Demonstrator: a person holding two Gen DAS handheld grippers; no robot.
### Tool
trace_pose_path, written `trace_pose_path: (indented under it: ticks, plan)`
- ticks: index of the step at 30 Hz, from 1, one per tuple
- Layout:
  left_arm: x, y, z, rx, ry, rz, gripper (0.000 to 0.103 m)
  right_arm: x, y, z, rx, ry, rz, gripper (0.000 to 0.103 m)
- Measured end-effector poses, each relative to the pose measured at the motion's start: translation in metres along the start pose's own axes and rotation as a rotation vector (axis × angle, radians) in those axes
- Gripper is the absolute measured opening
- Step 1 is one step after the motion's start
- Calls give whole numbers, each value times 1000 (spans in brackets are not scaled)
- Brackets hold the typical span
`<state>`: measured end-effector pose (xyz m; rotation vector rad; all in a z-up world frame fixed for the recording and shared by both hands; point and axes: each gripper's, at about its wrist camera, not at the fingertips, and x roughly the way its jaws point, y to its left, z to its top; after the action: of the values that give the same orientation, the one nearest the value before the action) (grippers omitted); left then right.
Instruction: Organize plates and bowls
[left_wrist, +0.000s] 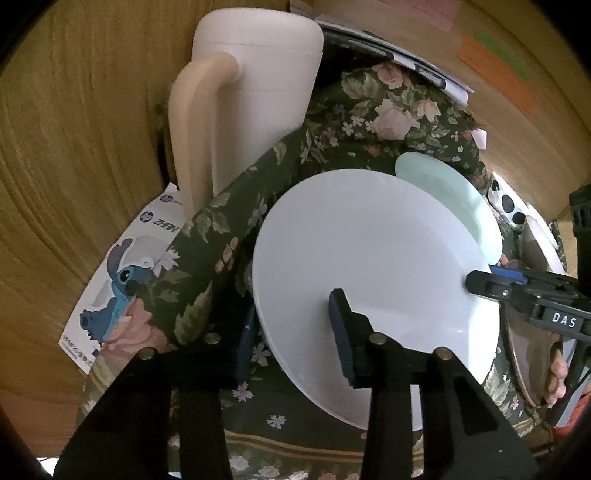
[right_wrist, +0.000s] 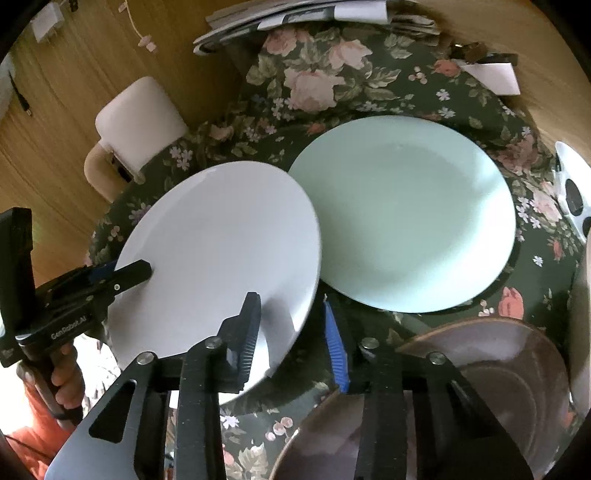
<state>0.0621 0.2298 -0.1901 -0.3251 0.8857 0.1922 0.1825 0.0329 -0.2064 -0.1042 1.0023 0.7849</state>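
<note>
So the round white ceramic plate (right_wrist: 218, 254) is sitting tilted over the dark green floral tablecloth (right_wrist: 332, 74), with its far edge overlapping the rim of the round pale mint-green plate (right_wrist: 406, 214) that's lying flat on the cloth beside it. I'm gripping that white plate from both sides at once. My left gripper (left_wrist: 295, 336) is straddling the rim with one blue-padded finger on top of the plate and the other tucked below it, jaws narrowed down onto the edge. My right gripper (right_wrist: 291, 332) is doing the same on the opposite edge, jaws pulled in close with the rim running between the pads; honestly the fisheye is warping things there, so I can't swear the outer blue pad is pressing hard, but it looks clamped. In each camera I'm also seeing the other gripper biting the plate's far rim, with fingers of a hand (right_wrist: 66, 373) wrapped around its handle.

Going outward: a round brown glazed dish (right_wrist: 498, 369) is sitting just beside my right gripper, near the mint plate. A white bowl with black spots (right_wrist: 572, 195) is peeking in at the cloth's edge. A tall cream plastic jug with a beige handle (left_wrist: 255, 96) is standing behind the white plate, next to a cartoon-printed leaflet (left_wrist: 118, 284) on the wooden tabletop (left_wrist: 74, 147). Papers (right_wrist: 295, 14) are piled at the far end.
</note>
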Motion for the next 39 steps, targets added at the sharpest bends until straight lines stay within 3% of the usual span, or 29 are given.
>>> trace_pose_path:
  ticks: [4, 15, 39]
  plan:
    - [1, -1, 0, 2, -4, 3, 38, 7, 2, 4, 6, 16, 26, 29]
    - [-1, -1, 4, -22, 17, 2, 38, -1, 9, 4, -23, -33, -12, 29]
    - [-28, -46, 11, 90, -68, -39, 38, -68, -16, -18, 42, -169, -39, 29]
